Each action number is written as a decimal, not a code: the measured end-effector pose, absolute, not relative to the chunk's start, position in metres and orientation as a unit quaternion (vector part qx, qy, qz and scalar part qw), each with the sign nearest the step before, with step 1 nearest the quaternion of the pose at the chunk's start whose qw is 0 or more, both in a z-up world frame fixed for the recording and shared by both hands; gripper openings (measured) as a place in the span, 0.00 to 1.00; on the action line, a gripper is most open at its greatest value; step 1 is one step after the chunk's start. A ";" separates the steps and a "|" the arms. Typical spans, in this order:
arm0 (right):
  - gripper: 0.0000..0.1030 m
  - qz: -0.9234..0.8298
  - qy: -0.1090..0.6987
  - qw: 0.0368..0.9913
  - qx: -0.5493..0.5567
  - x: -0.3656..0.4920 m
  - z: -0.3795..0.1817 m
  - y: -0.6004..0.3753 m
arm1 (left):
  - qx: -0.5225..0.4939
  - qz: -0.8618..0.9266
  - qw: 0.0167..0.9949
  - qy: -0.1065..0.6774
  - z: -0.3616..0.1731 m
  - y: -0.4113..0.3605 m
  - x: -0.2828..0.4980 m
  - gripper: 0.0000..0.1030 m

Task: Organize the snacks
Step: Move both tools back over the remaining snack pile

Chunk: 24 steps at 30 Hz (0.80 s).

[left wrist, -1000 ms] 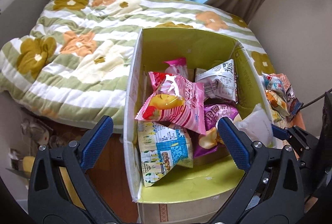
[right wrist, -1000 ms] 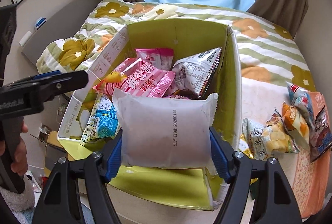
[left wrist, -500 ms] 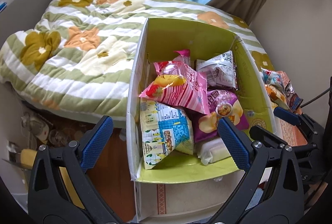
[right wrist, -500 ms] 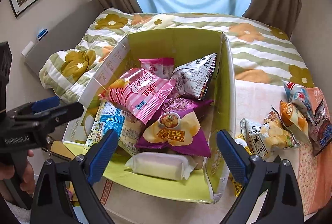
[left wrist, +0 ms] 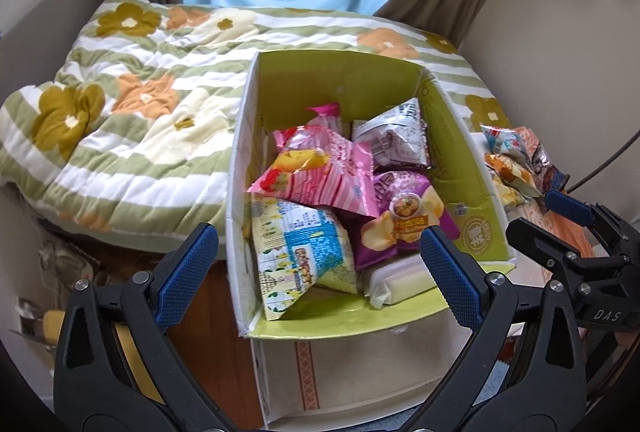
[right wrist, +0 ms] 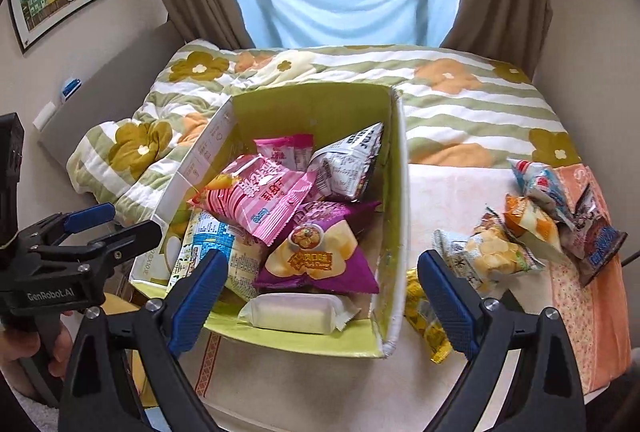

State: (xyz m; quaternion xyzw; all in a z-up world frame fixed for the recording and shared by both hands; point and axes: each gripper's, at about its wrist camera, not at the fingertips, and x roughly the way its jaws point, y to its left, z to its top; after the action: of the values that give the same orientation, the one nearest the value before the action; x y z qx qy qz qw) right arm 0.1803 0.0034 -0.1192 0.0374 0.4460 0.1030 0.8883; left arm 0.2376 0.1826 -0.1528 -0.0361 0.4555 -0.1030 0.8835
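Quilted bed [right wrist: 460, 100], cardboard box [right wrist: 396, 192] w/ crinkly packets [right wrist: 260, 200]

The box [right wrist: 396, 216] was matt cardboard, green inside, white and printed outside. The pink snack bag [right wrist: 256, 200] and purple chip bag [right wrist: 316, 252] were glossy, crinkled plastic film; the white packet [right wrist: 296, 316] looked smoother and duller. The quilt [left wrist: 132, 104] was soft padded cloth. The right tool [right wrist: 320, 300] had matt black plastic arms, knurled blue pads [right wrist: 448, 300] and shiny metal rivets.
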 end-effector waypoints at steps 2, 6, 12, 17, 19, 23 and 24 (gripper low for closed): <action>0.92 0.094 0.441 0.892 0.040 0.176 -0.113 -0.006 | -0.031 -0.111 0.885 0.450 -0.150 0.175 0.236 0.98; 0.92 0.074 0.431 0.898 0.051 0.167 -0.102 -0.031 | -0.028 -0.127 0.887 0.443 -0.143 0.154 0.236 0.98; 0.92 0.047 0.409 0.910 0.058 0.157 -0.087 -0.085 | -0.012 -0.142 0.892 0.430 -0.128 0.105 0.238 0.98; 0.92 0.035 0.402 0.914 0.050 0.160 -0.082 -0.152 | -0.005 -0.141 0.895 0.422 -0.123 0.048 0.244 0.98; 0.92 0.030 0.410 0.911 0.039 0.165 -0.085 -0.178 | -0.003 -0.139 0.893 0.429 -0.124 0.019 0.250 0.98; 0.92 0.042 0.418 0.907 0.028 0.175 -0.090 -0.239 | -0.001 -0.138 0.888 0.438 -0.128 -0.038 0.262 0.98; 0.92 0.048 0.419 0.906 0.026 0.177 -0.091 -0.251 | 0.000 -0.137 0.888 0.439 -0.129 -0.051 0.266 0.98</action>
State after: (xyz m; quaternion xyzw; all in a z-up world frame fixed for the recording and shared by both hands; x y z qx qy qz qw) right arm 0.1772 -0.2511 -0.0915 0.0261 0.4194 0.0476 0.9062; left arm 0.2660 -0.0507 -0.1285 0.0002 0.4390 -0.1365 0.8881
